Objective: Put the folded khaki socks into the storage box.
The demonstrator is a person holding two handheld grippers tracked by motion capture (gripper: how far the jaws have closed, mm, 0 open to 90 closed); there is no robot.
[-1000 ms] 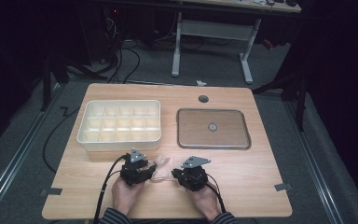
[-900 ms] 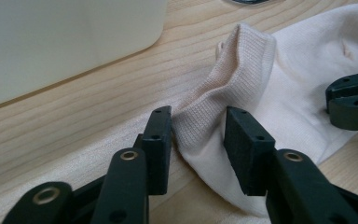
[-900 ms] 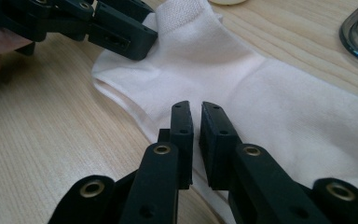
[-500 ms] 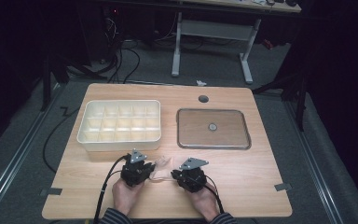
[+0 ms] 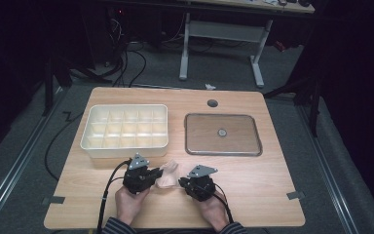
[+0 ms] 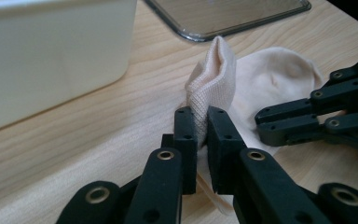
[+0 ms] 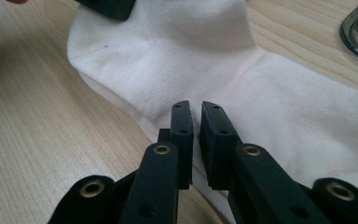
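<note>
- Sock (image 5: pixel 168 175): we see a pale cream knitted sock on the table (image 5: pixel 253 195), near the front edge, between the two grippers and just in front of the compartment box (image 5: pixel 125 130).
- Left gripper (image 6: pixel 202 122): its jaws are clamped on a raised fold of the sock, where the ribbed mesh weave of the cuff stands up in a narrow peak.
- Right gripper (image 7: pixel 195 112): its jaws stand nearly together over the flat, smooth part of the sock; we cannot tell whether any cloth is caught between them.
- Progress: we judge the work to be at an early stage. One end is pinched and lifted, while the rest lies slack and wrinkled on the wood-grain top; any folding or placing is not yet done.
- Surroundings: the compartment box is off-white plastic with a grid of cells; the tray (image 5: pixel 222 134) is shallow, rectangular, with rounded corners and a shiny rim.
</note>
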